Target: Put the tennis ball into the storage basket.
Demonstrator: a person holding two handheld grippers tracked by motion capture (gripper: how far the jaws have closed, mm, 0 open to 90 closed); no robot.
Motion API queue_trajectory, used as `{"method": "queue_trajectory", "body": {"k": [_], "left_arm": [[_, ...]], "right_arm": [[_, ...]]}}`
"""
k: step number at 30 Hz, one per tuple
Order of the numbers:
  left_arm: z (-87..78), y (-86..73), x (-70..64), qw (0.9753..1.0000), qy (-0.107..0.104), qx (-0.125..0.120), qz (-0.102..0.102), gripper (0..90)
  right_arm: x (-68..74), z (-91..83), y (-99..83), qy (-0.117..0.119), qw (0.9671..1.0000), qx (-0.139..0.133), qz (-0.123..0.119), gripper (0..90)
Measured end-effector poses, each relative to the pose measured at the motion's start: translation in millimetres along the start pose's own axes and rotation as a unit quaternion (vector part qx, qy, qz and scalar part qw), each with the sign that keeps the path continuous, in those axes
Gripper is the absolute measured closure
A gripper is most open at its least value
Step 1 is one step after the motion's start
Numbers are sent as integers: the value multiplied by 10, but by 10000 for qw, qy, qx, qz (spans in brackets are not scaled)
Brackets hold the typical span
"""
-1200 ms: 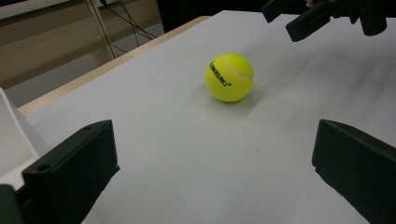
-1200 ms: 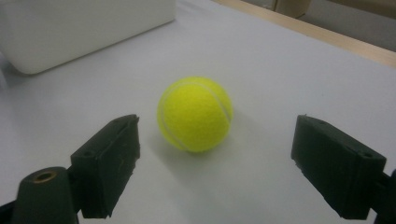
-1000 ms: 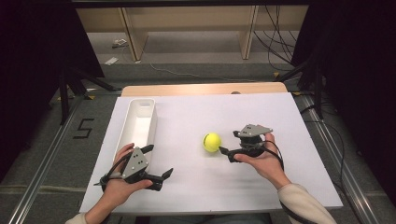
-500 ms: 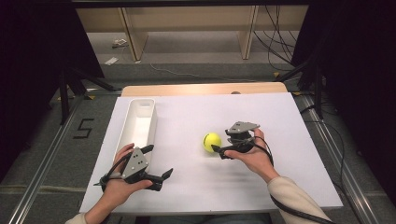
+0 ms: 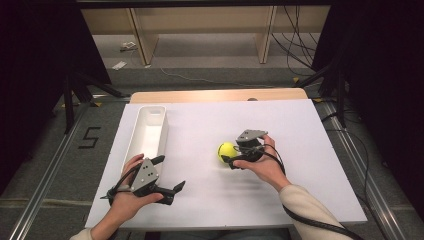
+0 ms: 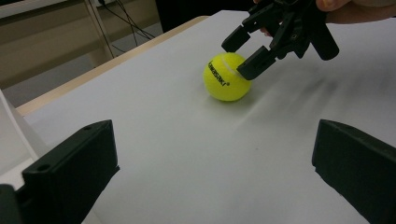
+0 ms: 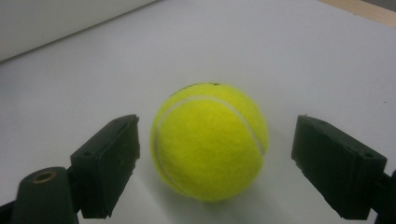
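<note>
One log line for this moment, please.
right gripper: open, jaws flanking tennis ball | ball: on table, ungripped | left gripper: open, idle beside white tray

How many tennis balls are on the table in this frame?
1. The tennis ball lies on the white table, right of the white tray, between the open jaws of the right gripper.
</note>
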State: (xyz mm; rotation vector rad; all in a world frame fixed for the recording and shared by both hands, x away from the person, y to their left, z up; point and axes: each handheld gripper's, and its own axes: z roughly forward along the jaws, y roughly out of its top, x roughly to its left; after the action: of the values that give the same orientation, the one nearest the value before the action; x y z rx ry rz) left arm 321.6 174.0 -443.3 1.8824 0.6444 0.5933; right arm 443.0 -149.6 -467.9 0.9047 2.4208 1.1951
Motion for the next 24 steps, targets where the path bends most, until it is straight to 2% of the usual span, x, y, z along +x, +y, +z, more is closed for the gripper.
{"method": "queue_trajectory", "body": {"k": [13,20,24], "left_arm": [[-6,-4,0,10000,-17,9,10,0],[-6,-6,-5,10000,-31,10,-11,0],[-9,-7,-3,10000,-30,10,-11,0]], "right_arm": [[-11,219,5,-14,9998,195,-55,158],[0,296,-1,66,9996,258,-75,161],[33,336,-2,117,9994,300,-102,194]]}}
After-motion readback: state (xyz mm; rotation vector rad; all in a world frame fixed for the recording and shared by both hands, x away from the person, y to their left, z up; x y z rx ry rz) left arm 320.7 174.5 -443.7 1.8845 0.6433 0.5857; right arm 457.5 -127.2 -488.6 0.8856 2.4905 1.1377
